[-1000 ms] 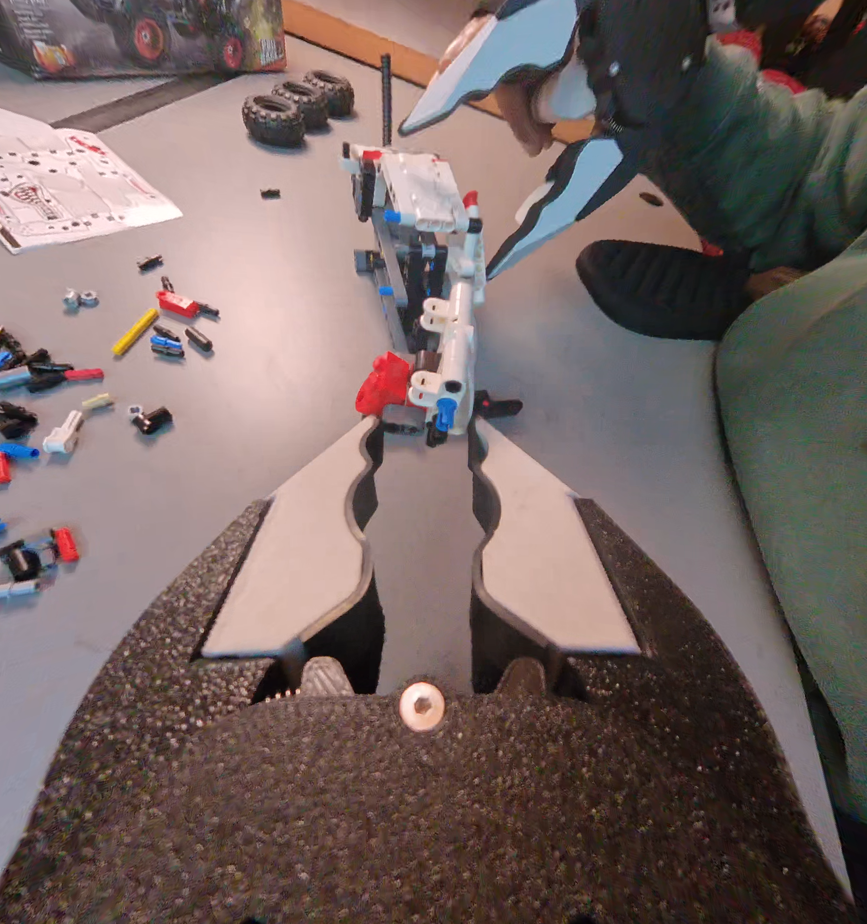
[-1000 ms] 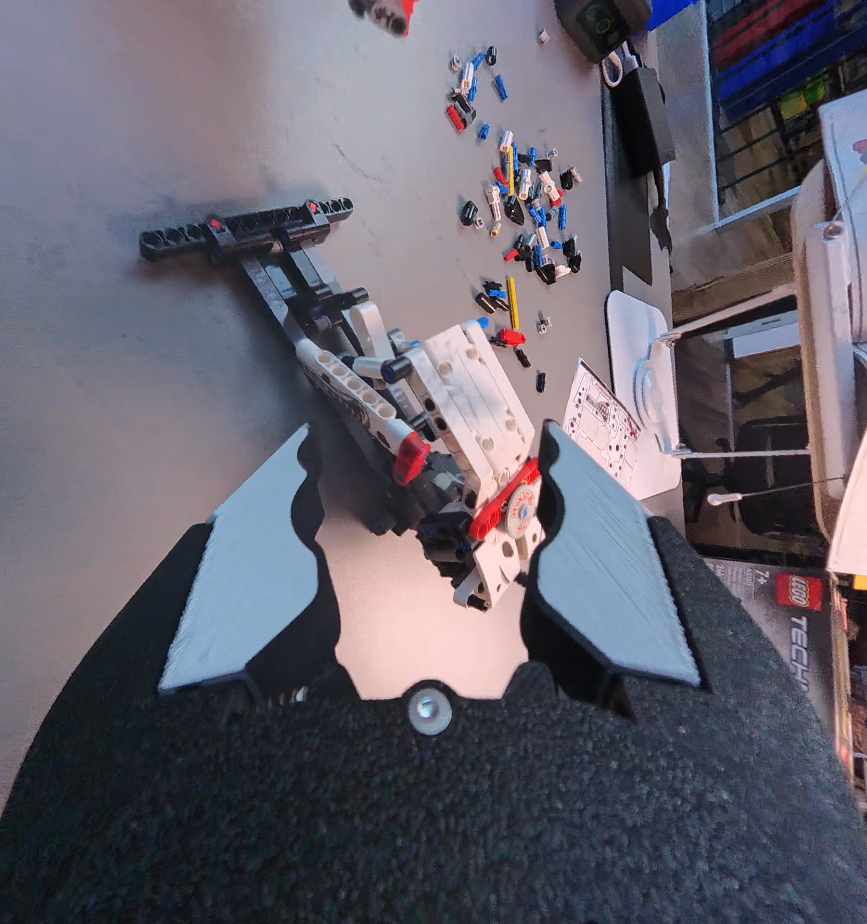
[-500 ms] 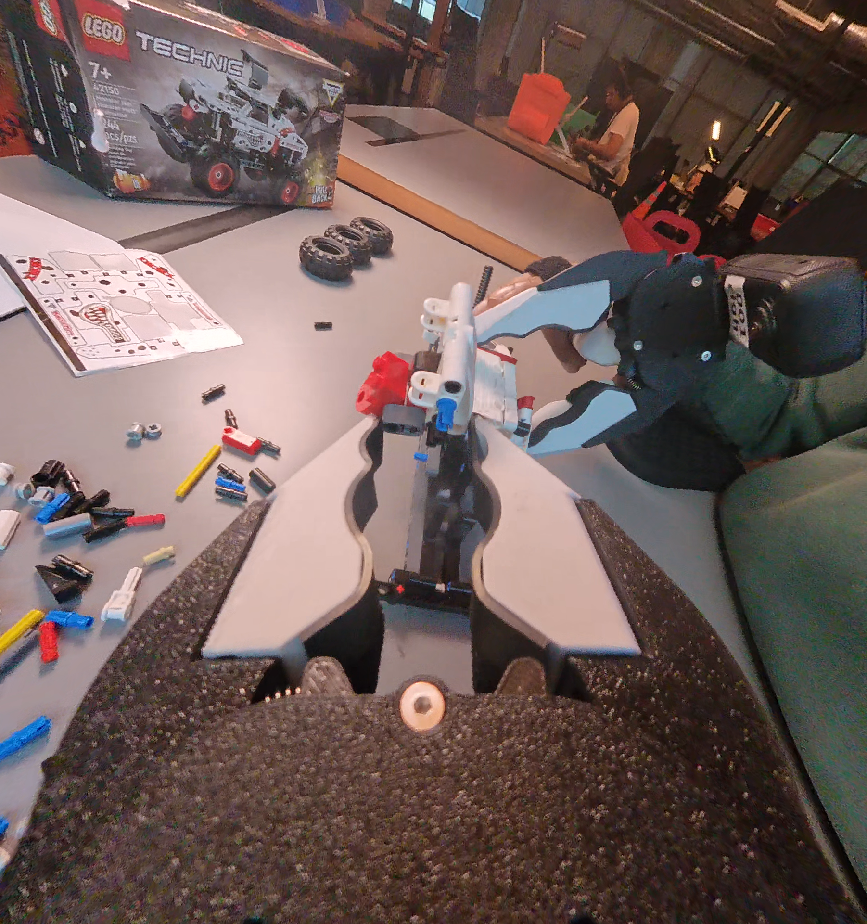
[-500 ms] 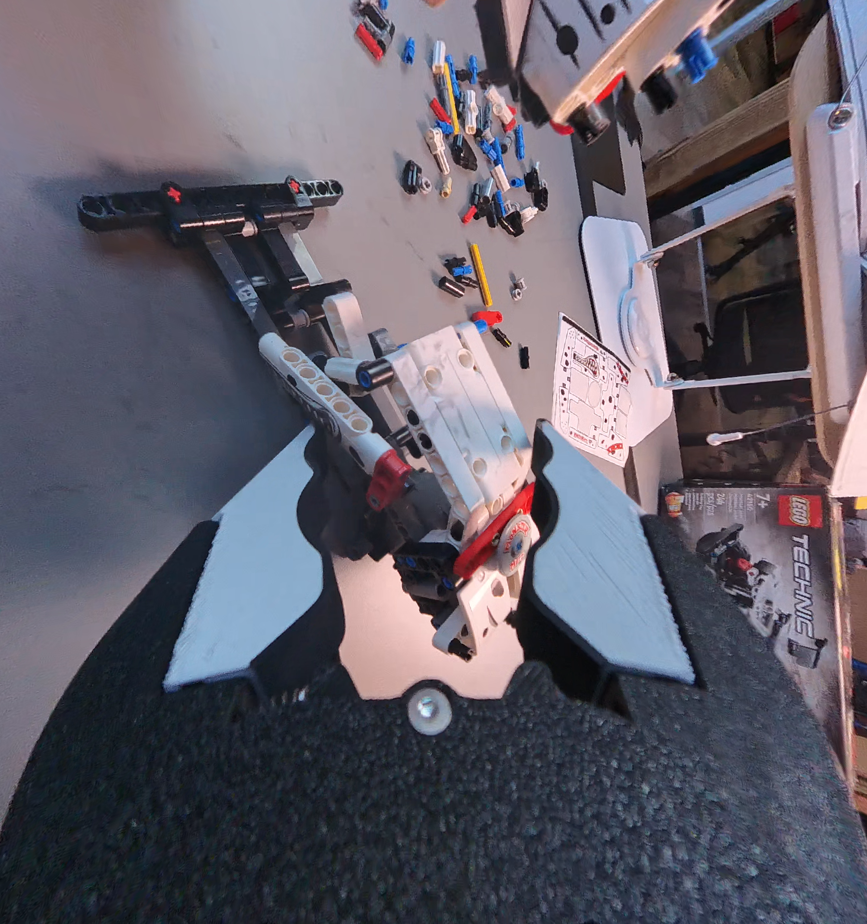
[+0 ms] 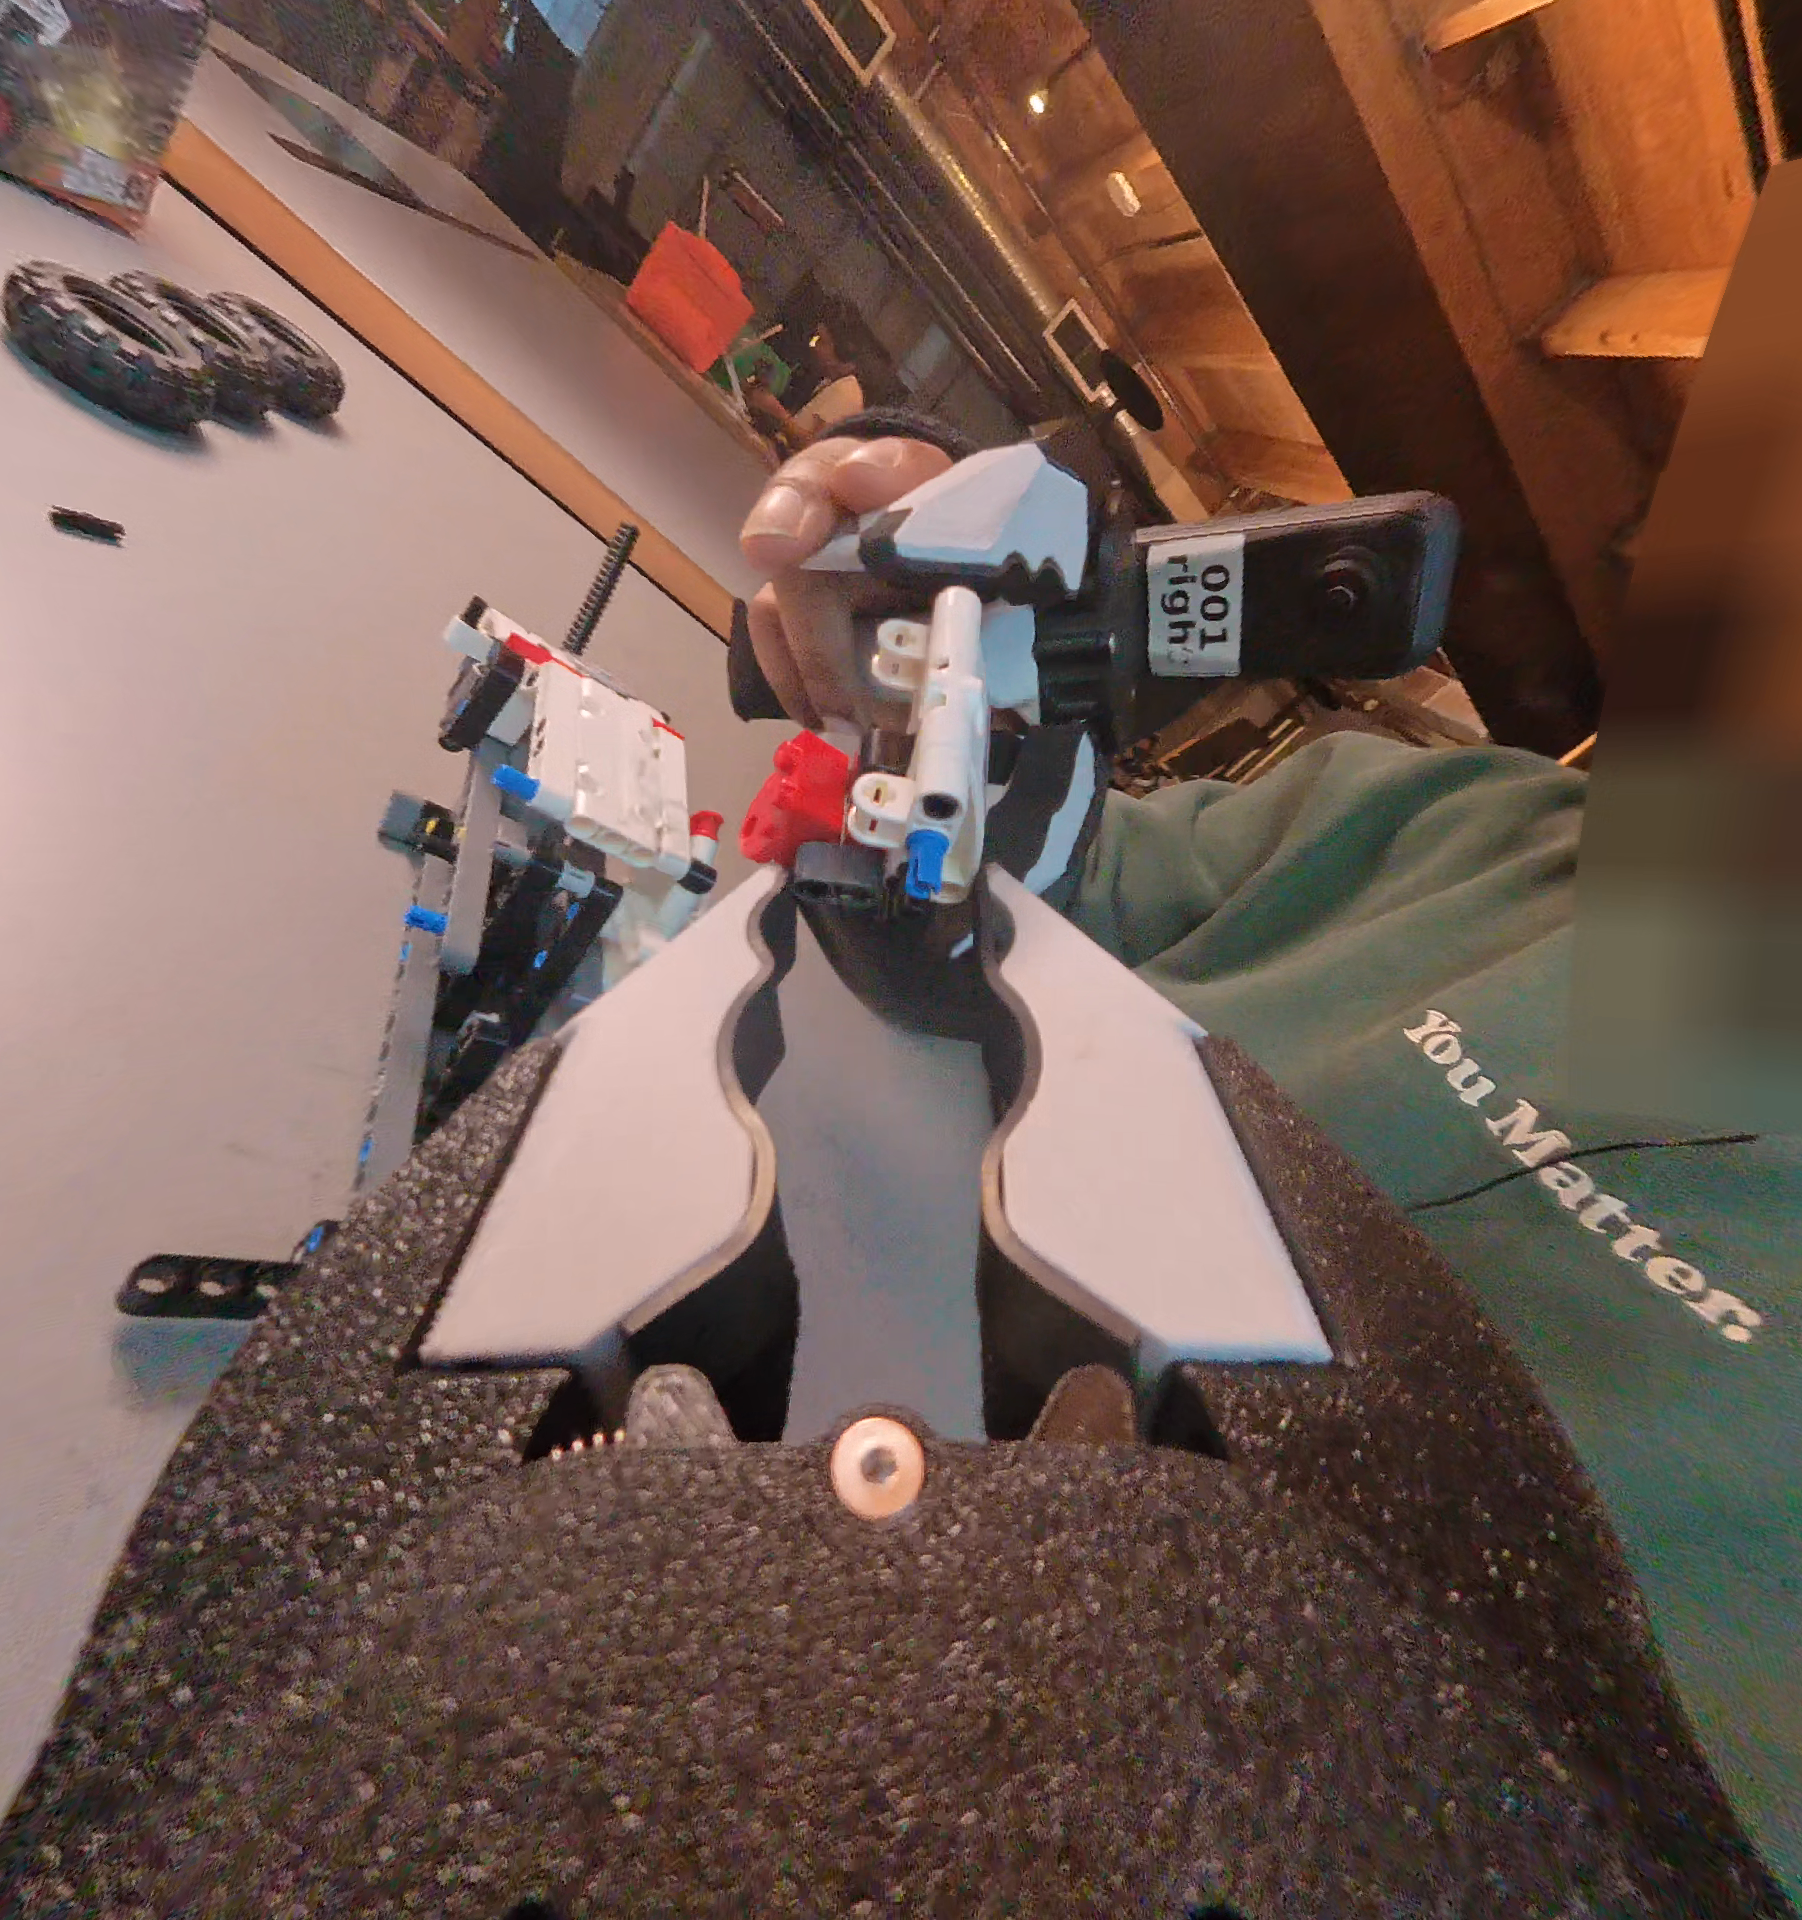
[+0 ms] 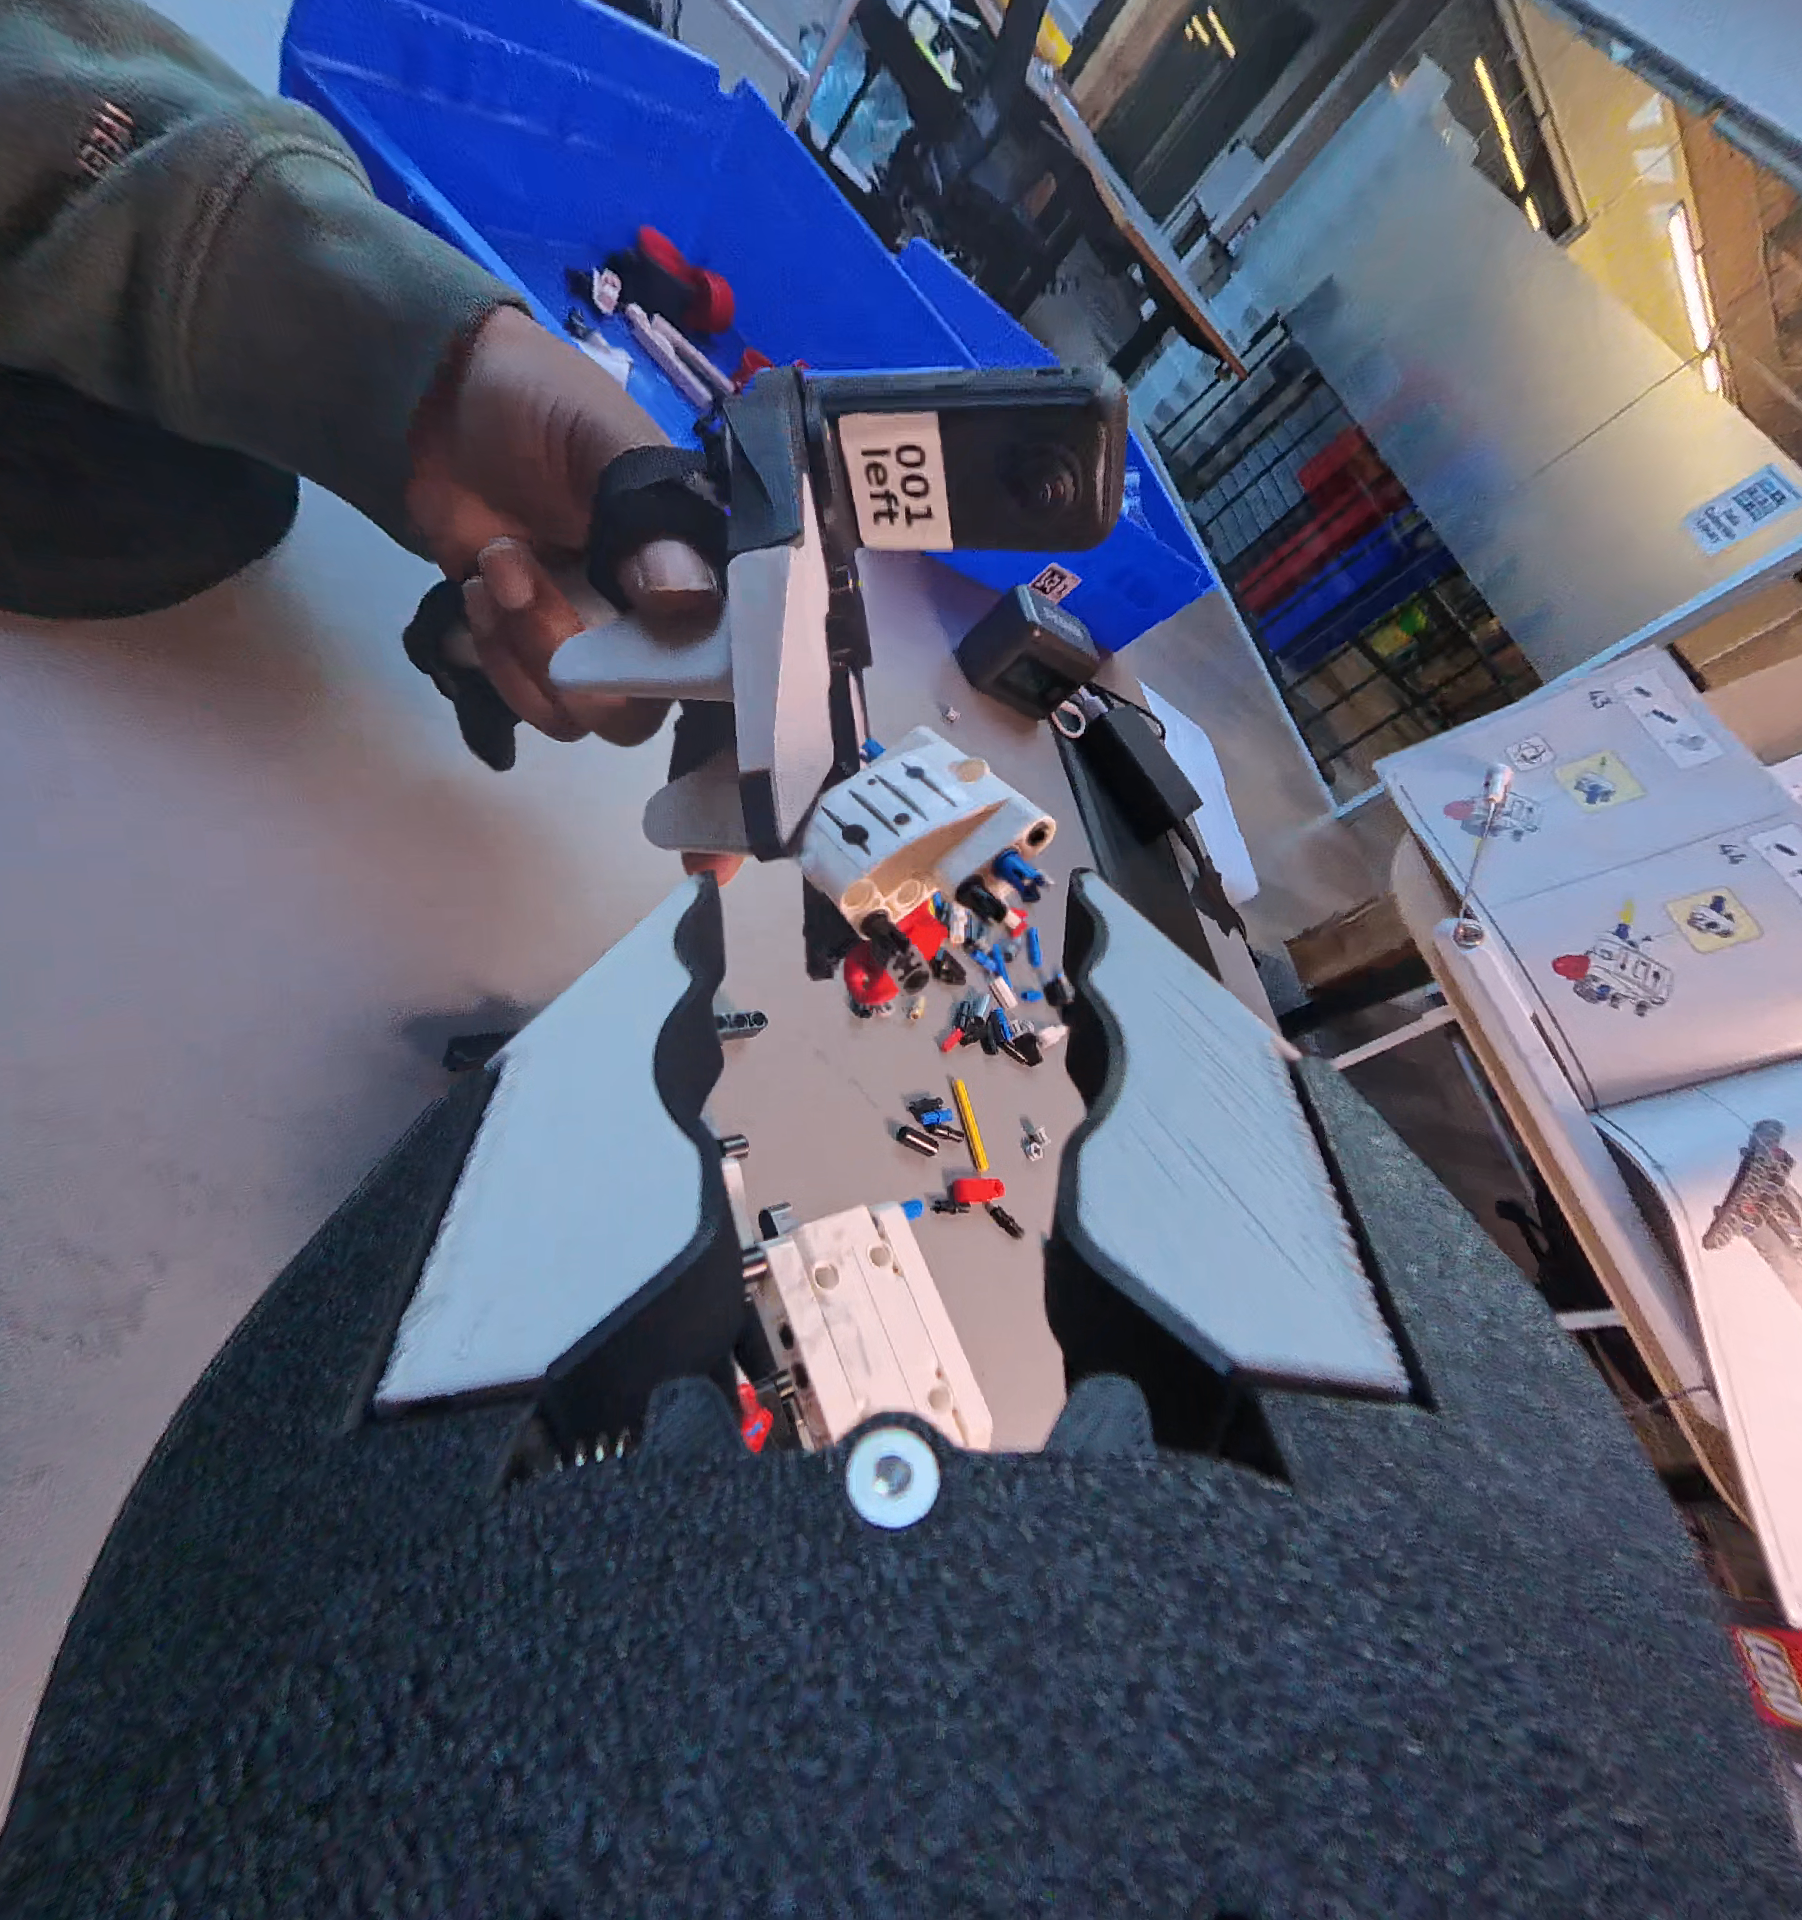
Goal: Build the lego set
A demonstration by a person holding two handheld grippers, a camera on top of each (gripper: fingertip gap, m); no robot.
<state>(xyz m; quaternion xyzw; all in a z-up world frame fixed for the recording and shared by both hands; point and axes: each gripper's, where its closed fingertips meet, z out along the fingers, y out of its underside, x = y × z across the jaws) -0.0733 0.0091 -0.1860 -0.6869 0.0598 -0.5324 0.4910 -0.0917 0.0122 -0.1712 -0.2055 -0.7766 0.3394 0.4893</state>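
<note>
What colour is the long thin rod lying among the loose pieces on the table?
Yellow. The rod shows best in the right wrist view, lying between the open jaws.

Grey table [image 5: 201, 790] – three black tyres [image 5: 164, 338], half-built model [image 5: 575, 800], loose small pieces [image 6: 980, 1023] – scattered.

This looked like a makerspace or workshop: a grey surface [image 5: 201, 779] carried loose toy bricks, spare tyres [image 5: 164, 343] and an open instruction booklet [image 6: 1655, 935], blue storage bins [image 6: 668, 156] sat behind, racks of coloured crates [image 6: 1344, 540] lined a wall, and exposed timber beams [image 5: 1448, 260] and ducting ran overhead
</note>
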